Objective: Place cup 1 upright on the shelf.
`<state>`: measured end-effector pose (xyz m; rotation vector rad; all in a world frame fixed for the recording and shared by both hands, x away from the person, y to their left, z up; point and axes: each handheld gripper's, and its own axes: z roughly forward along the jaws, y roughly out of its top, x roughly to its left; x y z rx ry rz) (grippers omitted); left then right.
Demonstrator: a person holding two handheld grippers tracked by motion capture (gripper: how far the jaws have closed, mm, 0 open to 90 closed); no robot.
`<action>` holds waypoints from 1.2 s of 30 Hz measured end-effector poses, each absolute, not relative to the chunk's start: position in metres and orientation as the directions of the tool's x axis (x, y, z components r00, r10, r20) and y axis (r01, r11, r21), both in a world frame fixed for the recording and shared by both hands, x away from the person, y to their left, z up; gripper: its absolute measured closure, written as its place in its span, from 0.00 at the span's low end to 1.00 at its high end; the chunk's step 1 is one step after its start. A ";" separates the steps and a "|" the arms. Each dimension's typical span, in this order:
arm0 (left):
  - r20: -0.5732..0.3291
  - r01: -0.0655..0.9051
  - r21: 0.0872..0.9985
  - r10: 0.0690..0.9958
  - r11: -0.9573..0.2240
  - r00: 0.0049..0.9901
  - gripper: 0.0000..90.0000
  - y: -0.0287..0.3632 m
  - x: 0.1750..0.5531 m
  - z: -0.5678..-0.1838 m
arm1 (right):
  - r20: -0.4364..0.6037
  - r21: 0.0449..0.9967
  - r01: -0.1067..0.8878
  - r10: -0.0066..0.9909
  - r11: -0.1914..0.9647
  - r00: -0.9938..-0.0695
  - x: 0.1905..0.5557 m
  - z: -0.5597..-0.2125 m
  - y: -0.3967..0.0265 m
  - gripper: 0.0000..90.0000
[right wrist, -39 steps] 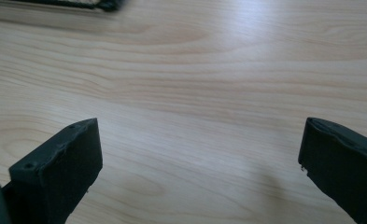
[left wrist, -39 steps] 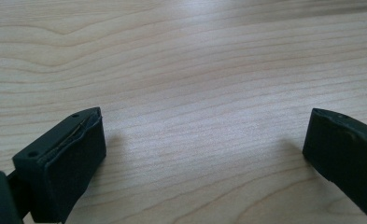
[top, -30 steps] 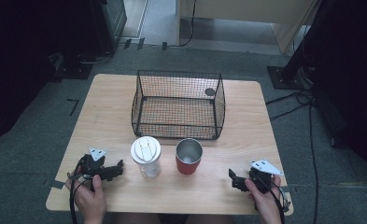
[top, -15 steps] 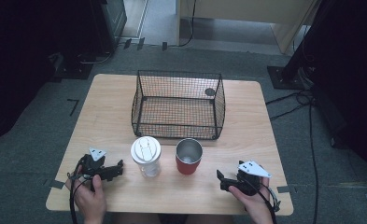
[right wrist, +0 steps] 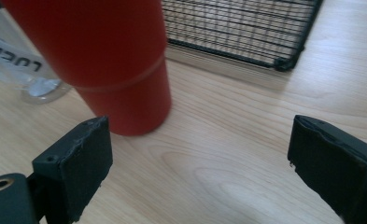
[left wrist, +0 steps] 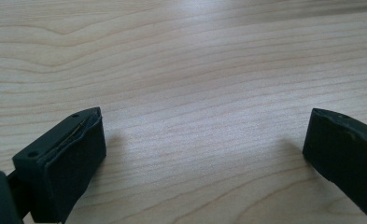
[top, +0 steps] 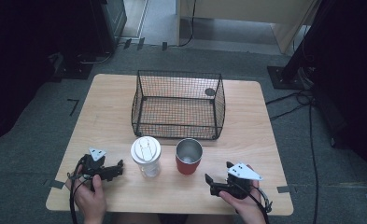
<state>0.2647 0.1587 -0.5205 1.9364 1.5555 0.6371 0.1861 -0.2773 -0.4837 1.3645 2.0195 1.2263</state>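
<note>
While the red cup (top: 188, 157) stands low centre on the bench (top: 102, 116), beside the lidded clear cup (top: 146, 155), the right gripper (top: 217, 183), jaws released, nears it; a skewed approach might topple it. Left gripper (top: 113, 170) rests, jaws spread.

the clear cup (right wrist: 17, 60) bears partly cut-off dark letters reading "luce".

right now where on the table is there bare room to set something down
Free: the left strip of the table beside the wire basket, the right strip past the basket, and the front edge between the left gripper and right gripper. Crowded: the middle, where the lidded clear cup and red cup stand close before the basket.
</note>
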 end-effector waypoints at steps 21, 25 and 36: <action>0.013 0.706 0.690 0.978 -0.161 0.210 0.00 0.159 0.265 -0.521 | 0.133 0.852 0.498 0.851 0.163 -0.508 0.202 -0.473 -0.228 0.07; 0.013 0.706 0.689 0.978 -0.161 0.210 0.00 0.159 0.265 -0.521 | 0.144 0.847 0.507 0.851 0.157 -0.505 0.206 -0.472 -0.220 0.07; 0.013 0.706 0.689 0.978 -0.161 0.210 0.00 0.159 0.265 -0.521 | 0.134 0.850 0.503 0.862 0.154 -0.490 0.218 -0.470 -0.204 0.07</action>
